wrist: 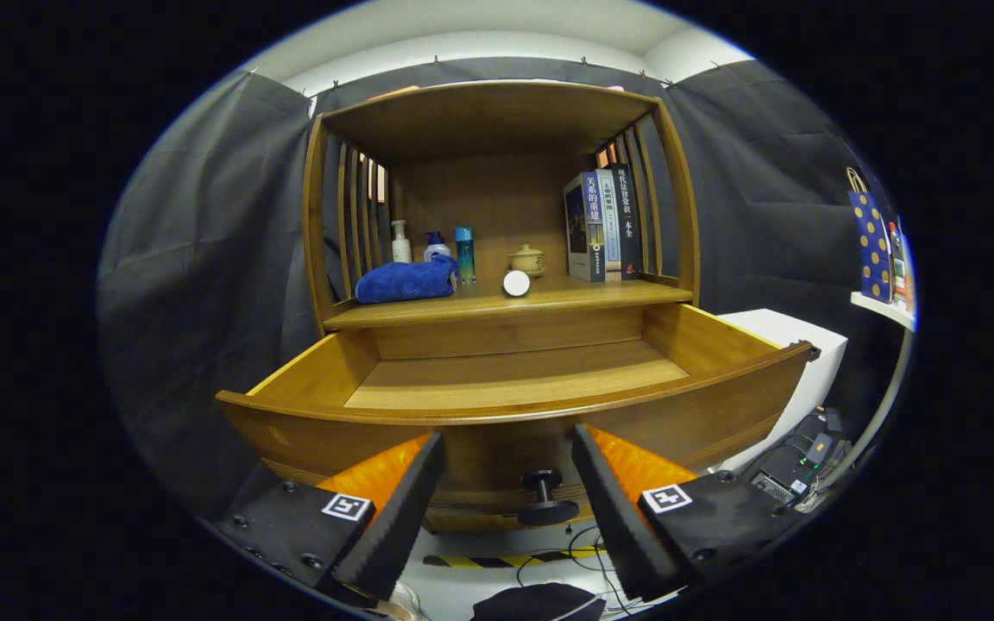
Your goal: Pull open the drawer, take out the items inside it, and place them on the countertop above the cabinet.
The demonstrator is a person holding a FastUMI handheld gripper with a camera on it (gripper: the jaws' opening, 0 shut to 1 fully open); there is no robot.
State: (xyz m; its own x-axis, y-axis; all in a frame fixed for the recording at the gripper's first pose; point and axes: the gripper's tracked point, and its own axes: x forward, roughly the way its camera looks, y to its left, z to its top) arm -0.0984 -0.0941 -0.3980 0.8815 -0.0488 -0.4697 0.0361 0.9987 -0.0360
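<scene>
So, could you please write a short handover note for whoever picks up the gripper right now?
Gripper: open, holding nothing, fingers spread either side of the drawer knob without touching it.
Drawer: pulled out; the part of its floor that can be seen is bare.
Countertop: carries a blue towel, three bottles, a white round item, a lidded cup and books.
Done: drawer opened; it looks emptied, though I cannot tell which of the countertop things came from it.
Left: check the drawer's near front corner, hidden behind its front panel; otherwise probably nothing.
</scene>
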